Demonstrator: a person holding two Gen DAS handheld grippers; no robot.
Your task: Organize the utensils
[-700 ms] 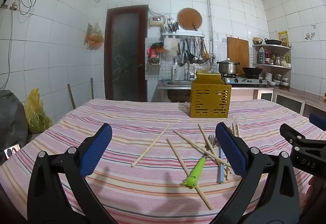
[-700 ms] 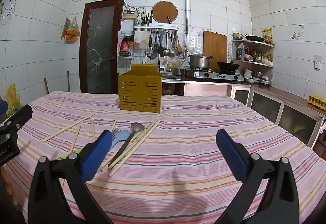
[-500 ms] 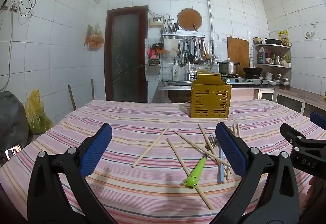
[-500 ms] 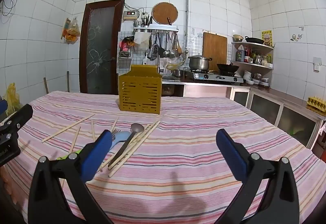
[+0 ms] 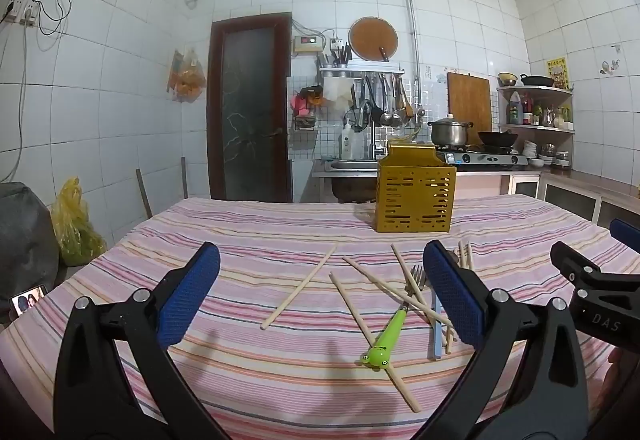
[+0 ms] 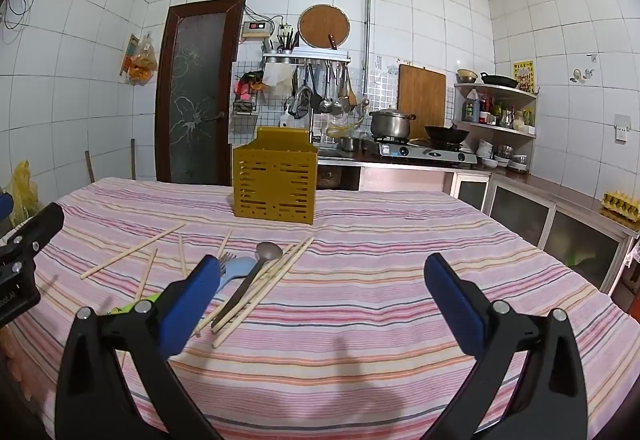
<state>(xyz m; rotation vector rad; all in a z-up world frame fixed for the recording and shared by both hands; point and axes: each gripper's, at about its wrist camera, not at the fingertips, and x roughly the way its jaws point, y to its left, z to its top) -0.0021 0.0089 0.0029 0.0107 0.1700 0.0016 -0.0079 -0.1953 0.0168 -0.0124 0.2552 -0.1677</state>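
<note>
Both tools are inspected above a table with a striped cloth (image 5: 248,240). The left gripper (image 5: 320,300) stands with its jaws spread to their widest and nothing between the blue pads; the right gripper (image 6: 320,300) is likewise fully spread and empty. The utensils lie loose on the cloth, none yet stowed as far as can be seen. A yellow slotted holder (image 5: 414,198) stands upright toward the far side of the table, well apart from the scatter; its inside is not visible. Wooden chopsticks (image 5: 300,286) lie singly and crossed over one another. A fork with a green frog-shaped handle (image 5: 386,340) lies partly over one chopstick and under others, its tines pointing toward the holder. In the right wrist view, a metal spoon (image 6: 250,280) rests alongside a bundle of chopsticks, with a pale blue utensil (image 6: 236,268) touching it on the left. Judgement on handling: the chopsticks look light, stiff, thin and liable to roll or pivot when pinched; a grip near mid-length should hold them level. The spoon appears smooth and likely slippery, so the handle is the sounder hold. The fork's thick green handle offers the widest purchase. The crossed pieces may drag neighbours when lifted.
</note>
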